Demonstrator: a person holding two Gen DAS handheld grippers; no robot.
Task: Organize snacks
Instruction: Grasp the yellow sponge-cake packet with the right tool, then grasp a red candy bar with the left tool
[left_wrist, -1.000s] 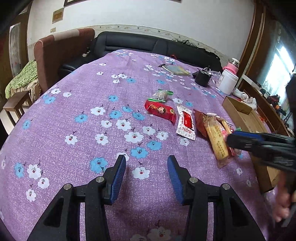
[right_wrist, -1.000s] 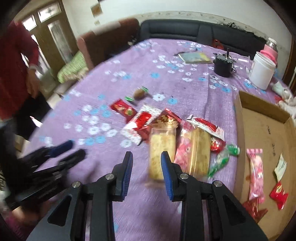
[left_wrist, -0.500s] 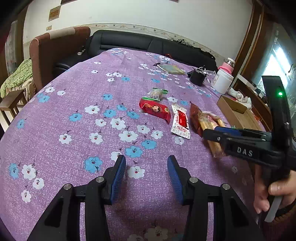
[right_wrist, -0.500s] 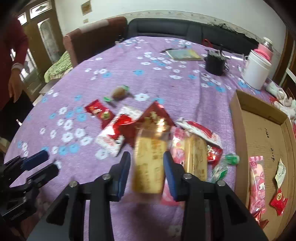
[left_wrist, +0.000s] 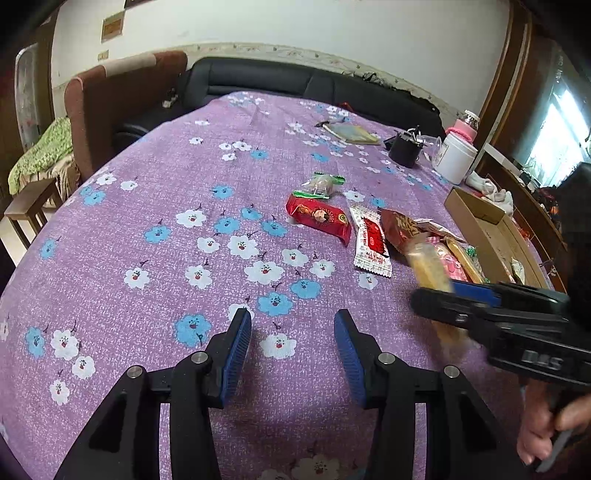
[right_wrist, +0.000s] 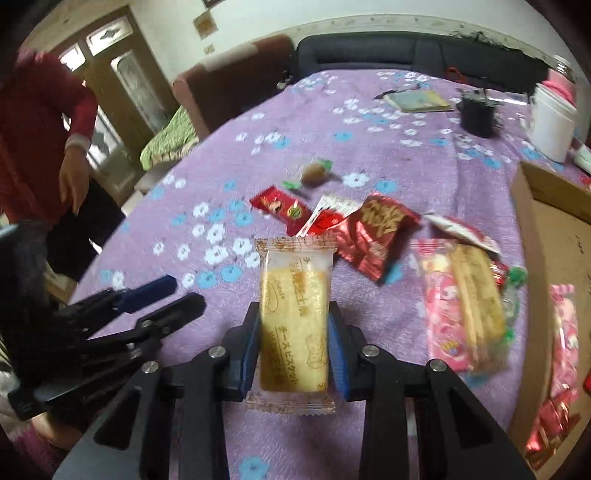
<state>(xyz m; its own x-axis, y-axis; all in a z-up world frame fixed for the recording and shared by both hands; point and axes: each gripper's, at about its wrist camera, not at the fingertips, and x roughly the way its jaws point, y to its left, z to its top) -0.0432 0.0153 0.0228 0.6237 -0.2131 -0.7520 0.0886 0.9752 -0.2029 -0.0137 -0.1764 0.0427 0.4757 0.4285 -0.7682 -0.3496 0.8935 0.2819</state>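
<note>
A yellow biscuit packet (right_wrist: 291, 280) is raised a little off the purple flowered tablecloth, and the jaws of my right gripper (right_wrist: 294, 310) are closing, pads pressing its two long sides. The left wrist view shows that right gripper (left_wrist: 443, 295) at the right with the packet (left_wrist: 430, 267) sticking out. My left gripper (left_wrist: 293, 325) hovers open over the cloth with nothing between its fingers. Loose snacks lie ahead: a red packet (left_wrist: 319, 218), a white-and-red sachet (left_wrist: 371, 245), a dark red foil bag (right_wrist: 376, 229), a pink packet (right_wrist: 461, 306) and a green-ended candy (left_wrist: 321, 183).
An open cardboard box (right_wrist: 546, 236) with several snacks inside stands at the right table edge. Farther back are a white jar (left_wrist: 456, 157), a black cup (left_wrist: 404, 149) and a booklet (left_wrist: 352, 133). A person in red (right_wrist: 33, 129) stands at the left, beyond the table.
My right gripper slid around the yellow biscuit packet, closed on it and raised it off the pile. The left gripper stayed where it was, still open.
</note>
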